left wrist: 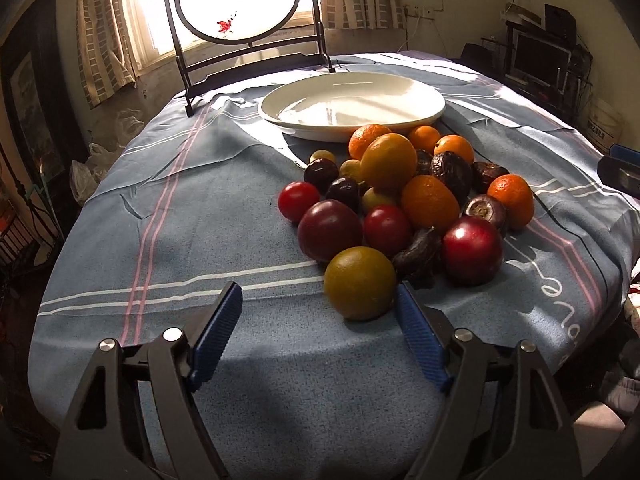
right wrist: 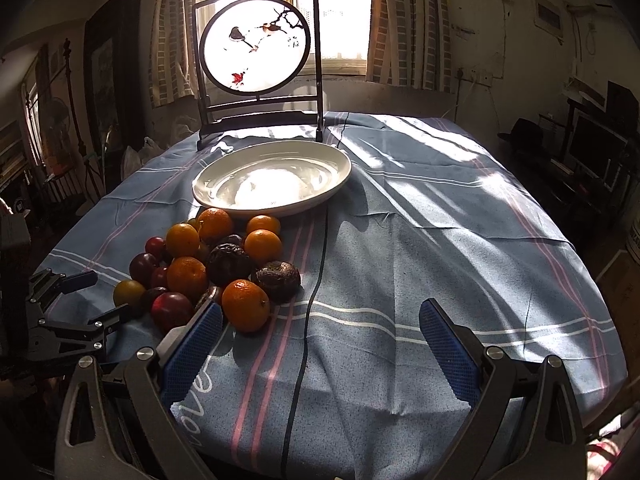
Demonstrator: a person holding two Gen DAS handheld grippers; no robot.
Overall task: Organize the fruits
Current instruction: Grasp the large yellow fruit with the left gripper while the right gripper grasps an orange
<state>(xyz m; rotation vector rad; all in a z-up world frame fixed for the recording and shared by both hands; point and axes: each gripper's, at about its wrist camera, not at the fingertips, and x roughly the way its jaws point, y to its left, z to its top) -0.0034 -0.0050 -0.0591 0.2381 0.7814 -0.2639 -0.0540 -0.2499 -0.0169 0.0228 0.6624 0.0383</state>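
Note:
A heap of fruit (left wrist: 400, 200) lies on the blue striped cloth: oranges, red plums, dark wrinkled passion fruits and small yellow-green ones. Behind it stands an empty white plate (left wrist: 280, 117), also in the right wrist view (right wrist: 208, 197). My left gripper (left wrist: 318, 296) is open and low over the cloth. The nearest yellow-green plum (left wrist: 360, 282) sits just inside its right finger, well away from the left pad. Seen from the right wrist, the left gripper (right wrist: 110, 293) points at that plum (right wrist: 129, 292). My right gripper (right wrist: 320, 307) is open over bare cloth, right of the nearest orange (right wrist: 245, 305).
A dark-framed round screen painted with birds (left wrist: 240, 0) stands at the table's far edge in front of a bright window. A black cable (right wrist: 316, 280) runs across the cloth between the right gripper's fingers. Bare cloth (right wrist: 460, 220) stretches to the right of the heap.

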